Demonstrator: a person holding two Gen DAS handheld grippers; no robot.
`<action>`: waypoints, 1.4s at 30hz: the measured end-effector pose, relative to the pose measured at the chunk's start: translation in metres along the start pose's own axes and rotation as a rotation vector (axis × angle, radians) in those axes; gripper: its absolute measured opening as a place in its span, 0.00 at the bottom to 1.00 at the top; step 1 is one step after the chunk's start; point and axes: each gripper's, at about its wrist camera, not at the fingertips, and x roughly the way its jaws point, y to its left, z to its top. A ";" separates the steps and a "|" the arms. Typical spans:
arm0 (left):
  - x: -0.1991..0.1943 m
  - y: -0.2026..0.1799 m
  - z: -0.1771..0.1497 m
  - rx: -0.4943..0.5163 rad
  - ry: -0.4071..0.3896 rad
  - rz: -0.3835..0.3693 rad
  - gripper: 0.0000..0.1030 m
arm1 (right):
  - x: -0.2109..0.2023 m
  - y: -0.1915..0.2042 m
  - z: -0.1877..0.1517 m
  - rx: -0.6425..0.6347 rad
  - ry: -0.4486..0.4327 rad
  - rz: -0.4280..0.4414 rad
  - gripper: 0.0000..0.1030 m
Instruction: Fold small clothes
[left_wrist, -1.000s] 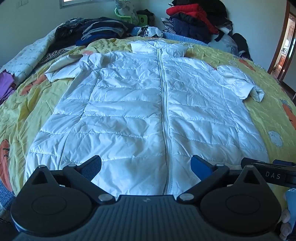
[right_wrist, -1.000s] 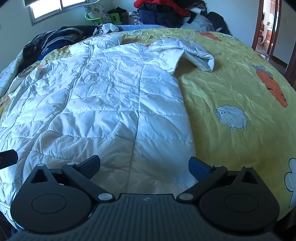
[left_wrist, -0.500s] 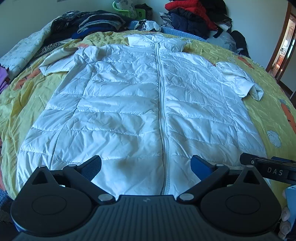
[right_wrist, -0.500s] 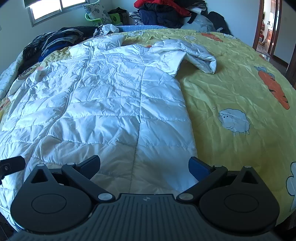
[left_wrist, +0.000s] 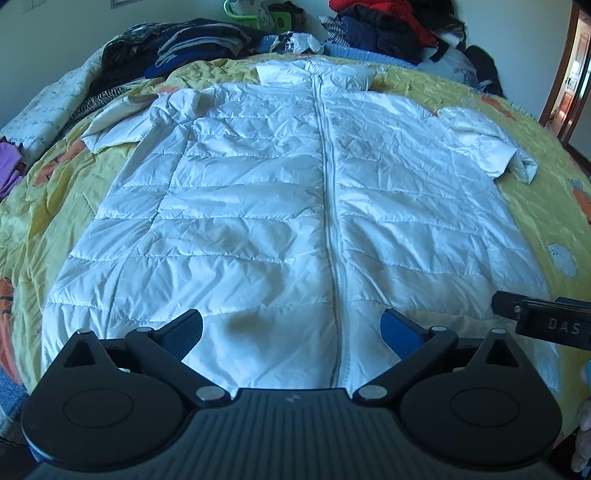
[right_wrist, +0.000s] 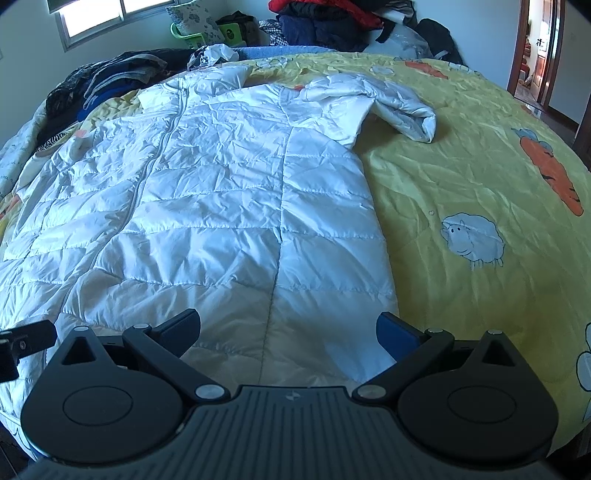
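Observation:
A white quilted jacket (left_wrist: 258, 206) lies flat and zipped, front up, on the yellow bedspread (left_wrist: 44, 192), collar far from me, hem near me. It also shows in the right wrist view (right_wrist: 221, 206). Its short sleeves (left_wrist: 487, 147) stick out on both sides; the right sleeve (right_wrist: 399, 99) is folded over. My left gripper (left_wrist: 291, 328) is open and empty just above the hem near the zipper. My right gripper (right_wrist: 288, 328) is open and empty above the hem's right corner. The right gripper's body (left_wrist: 546, 321) shows in the left view.
Piles of dark and red clothes (left_wrist: 384, 26) lie along the far side of the bed. More clothes (left_wrist: 184, 40) lie at the far left. A doorway (right_wrist: 535, 48) is at the right. The bedspread (right_wrist: 480, 184) right of the jacket is bare.
Both grippers have moved forward and lower toward the hem. The jacket has not moved and both grippers stay open.

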 end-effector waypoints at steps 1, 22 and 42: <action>-0.002 0.000 -0.002 -0.002 -0.017 -0.003 1.00 | 0.000 0.001 0.000 -0.001 0.001 -0.001 1.00; 0.020 -0.001 0.005 -0.006 0.106 -0.016 1.00 | 0.008 0.005 0.009 -0.038 0.006 0.024 1.00; 0.046 -0.002 0.041 -0.007 0.091 0.039 1.00 | 0.039 -0.006 0.033 -0.011 0.038 0.015 1.00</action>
